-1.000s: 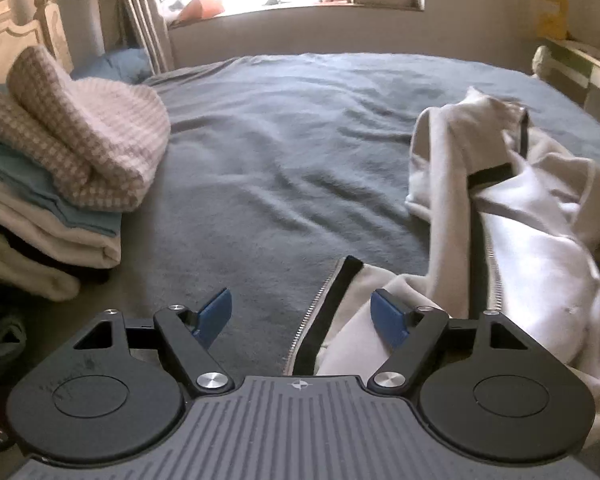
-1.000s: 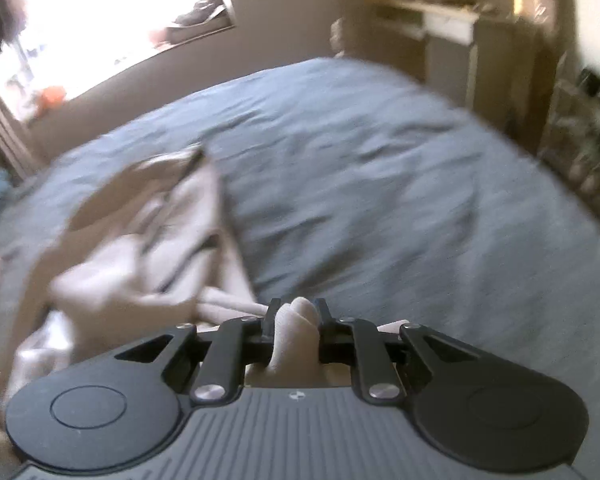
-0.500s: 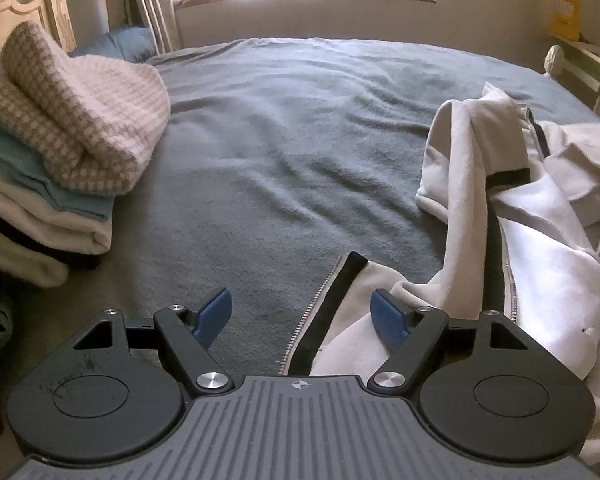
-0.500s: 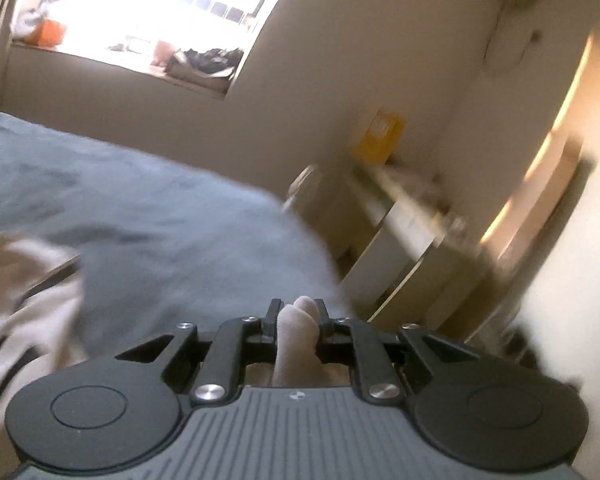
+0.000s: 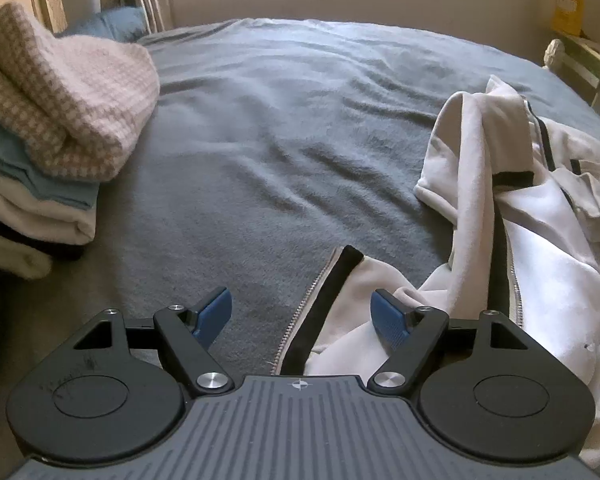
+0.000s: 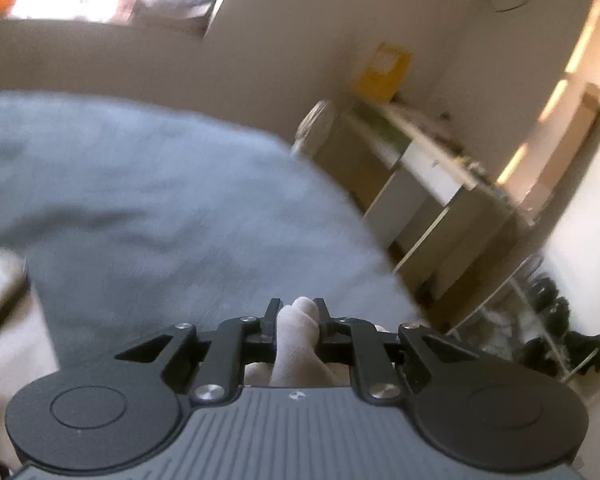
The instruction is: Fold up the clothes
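cream fleece with black trim and a metal zipper, the zip-up jacket (image 5: 540, 264) lies crumpled and unfolded on the right part of the grey blanket-covered bed (image 5: 284, 120) in the left wrist view, one sleeve thrown up over the body, the zipper edge (image 5: 312, 308) running toward the camera. the left gripper (image 5: 302, 316) hangs just above this near edge with its blue pads (image 5: 386, 316) spread wide and nothing between them. i judge the cloth to be soft, light and quite thick, so it will sag and drag instead of keeping a shape; the firm black band beside the zipper, or a hem corner, seems a better place to pinch than the loose middle. at the left side a stack of folded clothes (image 5: 40, 184) stands, with a pink and white checked knit piece (image 5: 72, 100) on top, well apart from the jacket. between them the blanket is wide and slightly wrinkled, and i think its fuzzy surface will grip the fleece a little. in the right wrist view, which is blurred, the right gripper (image 6: 296, 324) is closed narrow on a bunch of the same cream cloth (image 6: 294, 344), and more of the cloth shows at the lower left. beyond the bed edge are a pale wooden shelf unit (image 6: 420, 184) and a wire rack with dark shoes (image 6: 548, 332), near the wall.
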`<control>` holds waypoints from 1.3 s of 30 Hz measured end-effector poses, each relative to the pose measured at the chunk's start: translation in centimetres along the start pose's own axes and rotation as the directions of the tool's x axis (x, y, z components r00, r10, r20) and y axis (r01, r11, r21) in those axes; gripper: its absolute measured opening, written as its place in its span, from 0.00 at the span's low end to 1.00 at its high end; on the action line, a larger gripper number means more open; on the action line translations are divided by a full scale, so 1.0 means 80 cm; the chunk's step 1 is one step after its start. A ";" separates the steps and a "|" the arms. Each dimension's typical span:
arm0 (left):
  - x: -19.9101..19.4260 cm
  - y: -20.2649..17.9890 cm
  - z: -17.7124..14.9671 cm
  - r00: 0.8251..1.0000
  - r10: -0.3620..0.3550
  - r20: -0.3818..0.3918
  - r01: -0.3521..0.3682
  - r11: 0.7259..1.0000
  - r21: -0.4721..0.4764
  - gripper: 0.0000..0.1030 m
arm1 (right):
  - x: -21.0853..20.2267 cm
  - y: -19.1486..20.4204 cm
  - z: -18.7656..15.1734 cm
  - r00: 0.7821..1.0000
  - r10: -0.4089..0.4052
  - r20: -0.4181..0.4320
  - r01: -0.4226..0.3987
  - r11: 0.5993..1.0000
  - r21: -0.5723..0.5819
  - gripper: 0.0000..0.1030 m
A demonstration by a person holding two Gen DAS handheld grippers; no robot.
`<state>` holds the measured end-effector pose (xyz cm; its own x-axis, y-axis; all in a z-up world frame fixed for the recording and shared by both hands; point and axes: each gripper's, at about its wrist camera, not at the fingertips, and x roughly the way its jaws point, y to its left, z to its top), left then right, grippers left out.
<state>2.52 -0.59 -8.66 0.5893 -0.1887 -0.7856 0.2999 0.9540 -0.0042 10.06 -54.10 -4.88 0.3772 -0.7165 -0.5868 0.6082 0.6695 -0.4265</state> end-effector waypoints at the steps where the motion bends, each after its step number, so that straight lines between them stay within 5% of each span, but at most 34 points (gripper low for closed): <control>1: 0.002 0.001 0.000 1.000 -0.004 -0.004 0.004 1.000 -0.005 0.75 | 0.004 0.012 -0.008 1.000 0.008 -0.022 -0.008 1.000 -0.021 0.25; 2: 0.003 0.002 0.000 1.000 -0.009 -0.007 0.009 1.000 -0.010 0.75 | 0.004 0.017 -0.013 0.999 0.012 -0.033 -0.014 0.999 -0.047 0.38; 6: 0.001 0.010 0.000 0.999 -0.037 -0.001 0.037 0.999 -0.025 0.75 | -0.012 0.028 -0.028 0.999 0.027 -0.042 -0.032 0.993 -0.117 0.54; 11: -0.021 0.026 -0.001 0.997 -0.038 0.062 0.041 0.998 -0.048 0.75 | -0.093 -0.030 -0.025 0.993 0.102 0.059 -0.106 0.992 0.067 0.66; 14: -0.037 0.035 -0.005 0.995 -0.040 0.091 0.042 0.999 -0.026 0.75 | -0.157 -0.069 -0.026 0.971 0.199 0.130 -0.222 0.954 0.199 0.66; 17: -0.052 0.047 -0.011 0.994 -0.047 0.102 0.049 0.999 -0.015 0.75 | -0.221 -0.090 -0.040 0.924 0.334 0.185 -0.375 0.885 0.276 0.66; 21: -0.067 0.059 -0.027 0.995 -0.041 0.090 0.041 0.999 0.002 0.75 | -0.301 -0.069 -0.065 0.799 0.573 0.180 -0.601 0.762 0.244 0.66; 23: -0.074 0.062 -0.037 0.996 -0.038 0.082 0.037 0.999 0.016 0.75 | -0.326 -0.040 -0.081 0.690 0.715 0.115 -0.719 0.658 0.221 0.66; 24: -0.078 0.062 -0.043 0.996 -0.038 0.077 0.036 0.999 0.025 0.75 | -0.336 -0.017 -0.092 0.612 0.789 0.056 -0.778 0.589 0.217 0.66; 27: -0.087 0.060 -0.055 0.996 -0.057 0.067 0.053 0.997 0.047 0.75 | -0.366 0.057 -0.127 0.436 0.895 -0.099 -0.876 0.447 0.182 0.66; 32: -0.109 0.045 -0.076 0.991 -0.124 0.053 0.118 0.988 0.095 0.75 | -0.388 0.141 -0.178 0.308 0.931 -0.193 -0.895 0.353 0.273 0.60; 37: -0.129 0.024 -0.101 0.980 -0.196 0.025 0.190 0.971 0.147 0.75 | -0.369 0.166 -0.208 0.278 0.945 -0.174 -0.834 0.328 0.443 0.41; 38: -0.127 0.019 -0.108 0.980 -0.201 0.000 0.199 0.970 0.142 0.75 | -0.369 0.169 -0.215 0.263 0.948 -0.179 -0.831 0.317 0.457 0.39; 39: -0.123 0.013 -0.114 0.979 -0.203 -0.019 0.203 0.968 0.144 0.75 | -0.369 0.170 -0.222 0.224 0.957 -0.183 -0.830 0.286 0.480 0.39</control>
<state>-9.80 4.39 -6.56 0.5015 -0.3736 -0.7803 0.5181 0.8520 -0.0749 -5.23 -20.39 -5.60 0.5390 0.5160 -0.6657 0.1960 0.6918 0.6950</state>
